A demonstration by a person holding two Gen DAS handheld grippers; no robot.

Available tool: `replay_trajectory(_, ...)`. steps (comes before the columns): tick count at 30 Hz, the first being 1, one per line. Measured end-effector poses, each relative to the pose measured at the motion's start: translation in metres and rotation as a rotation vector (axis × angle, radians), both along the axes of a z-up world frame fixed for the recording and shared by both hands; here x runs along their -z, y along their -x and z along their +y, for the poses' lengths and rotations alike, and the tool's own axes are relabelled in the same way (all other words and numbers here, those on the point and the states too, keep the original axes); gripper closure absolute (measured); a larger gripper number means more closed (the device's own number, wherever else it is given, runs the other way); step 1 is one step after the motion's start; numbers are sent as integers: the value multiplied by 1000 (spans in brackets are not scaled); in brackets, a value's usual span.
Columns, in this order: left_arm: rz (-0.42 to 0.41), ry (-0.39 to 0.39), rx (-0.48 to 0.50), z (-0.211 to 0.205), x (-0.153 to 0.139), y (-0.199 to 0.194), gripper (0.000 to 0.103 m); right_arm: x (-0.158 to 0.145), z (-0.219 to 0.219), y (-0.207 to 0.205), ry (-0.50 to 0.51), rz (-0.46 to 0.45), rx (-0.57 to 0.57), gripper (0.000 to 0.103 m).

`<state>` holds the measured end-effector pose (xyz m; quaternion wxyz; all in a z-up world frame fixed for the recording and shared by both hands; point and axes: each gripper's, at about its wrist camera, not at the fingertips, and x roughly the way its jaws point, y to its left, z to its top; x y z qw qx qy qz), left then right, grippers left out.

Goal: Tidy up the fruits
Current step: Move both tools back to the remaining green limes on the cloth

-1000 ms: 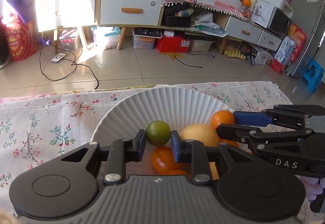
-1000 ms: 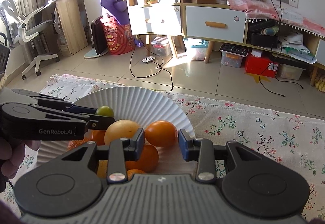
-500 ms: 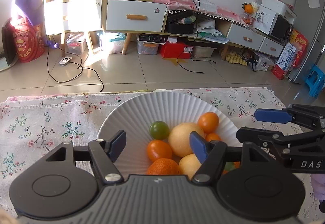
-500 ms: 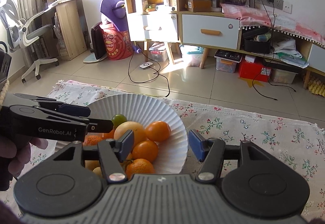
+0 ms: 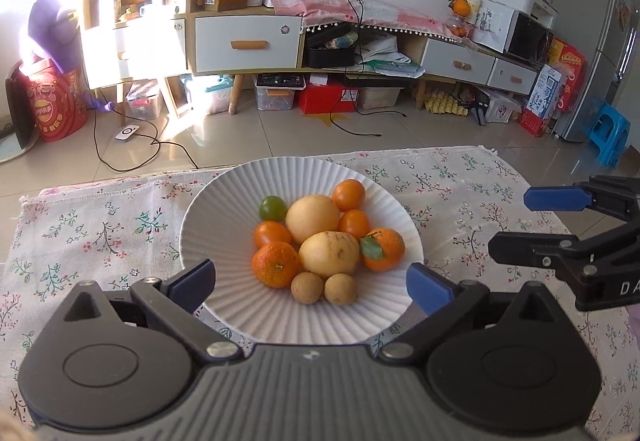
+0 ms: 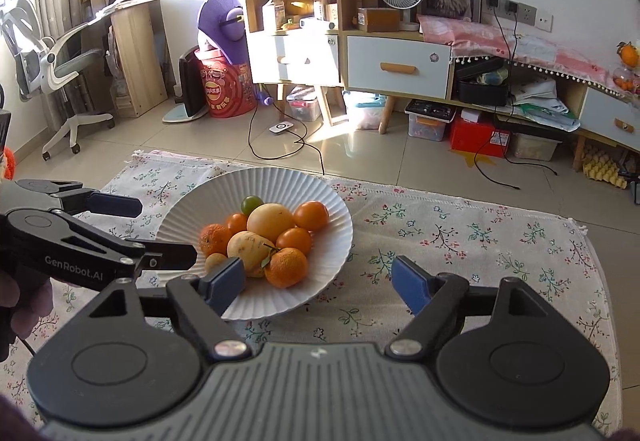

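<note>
With both my left gripper (image 5: pixel 310 283) and right gripper (image 6: pixel 318 283) just opened, nothing between their jaws, the fruits (image 5: pixel 325 237) sit piled mid-plate (image 5: pixel 224 197), lime (image 5: pixel 272 207) at ten o'clock, so I judge sorting finished, leaving only withdrawal.

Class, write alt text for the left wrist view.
A white ribbed plate piled with fruit sits on a floral tablecloth, beyond the open, empty left gripper. The right gripper enters from the right, also open.

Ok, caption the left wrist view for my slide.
Open left gripper above a white plate piled with fruit on a floral cloth.
</note>
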<state>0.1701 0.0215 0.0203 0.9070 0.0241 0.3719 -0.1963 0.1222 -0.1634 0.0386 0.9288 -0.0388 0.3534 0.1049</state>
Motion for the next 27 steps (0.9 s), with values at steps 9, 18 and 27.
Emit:
replay_trajectory(9, 12, -27, 51, -1, 4, 45, 27, -7, 0, 38, -14, 10, -23, 19)
replay_trajectory(18, -5, -48, 107, -4, 14, 86, 27, 6, -7, 79, -50, 40, -68, 17)
replay_trajectory(27, -25, -75, 194, -11, 35, 121, 27, 19, -15, 115, -72, 63, -146, 16)
